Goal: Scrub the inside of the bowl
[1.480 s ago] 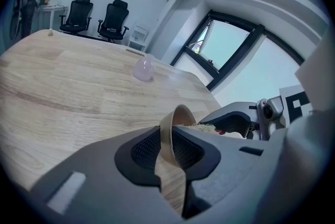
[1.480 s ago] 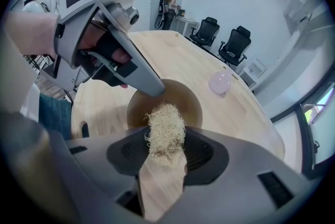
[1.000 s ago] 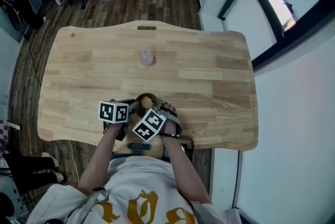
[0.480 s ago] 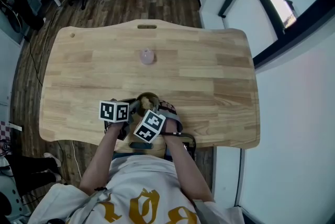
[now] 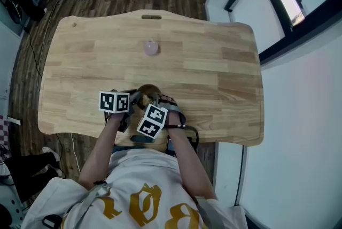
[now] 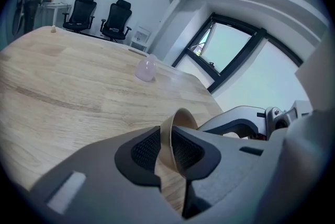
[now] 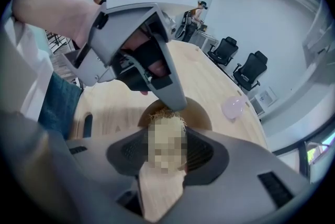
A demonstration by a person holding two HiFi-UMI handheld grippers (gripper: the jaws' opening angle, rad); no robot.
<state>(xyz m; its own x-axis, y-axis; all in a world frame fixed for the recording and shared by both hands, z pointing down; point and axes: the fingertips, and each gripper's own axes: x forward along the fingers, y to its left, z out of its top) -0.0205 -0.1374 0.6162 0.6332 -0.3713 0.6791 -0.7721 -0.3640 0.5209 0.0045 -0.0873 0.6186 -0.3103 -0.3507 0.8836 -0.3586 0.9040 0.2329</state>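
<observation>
While the left gripper (image 6: 165, 148) pinches the wall of the wooden bowl (image 6: 182, 117) between half-closed jaws at the near edge of the table (image 5: 214, 78), the right gripper (image 7: 165, 154), clamped on a fibrous scrubber (image 7: 163, 118), should probably rub firm circles inside without tipping it.

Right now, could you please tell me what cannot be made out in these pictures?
- Inside of the bowl: head view, hidden under the left gripper and right gripper.
- The scrubber: right gripper view, mostly under a mosaic patch; only frayed fibres show.
- The pink object: too small in every view to identify.
- Base of the bowl: left gripper view, cut off behind the fingers.
</observation>
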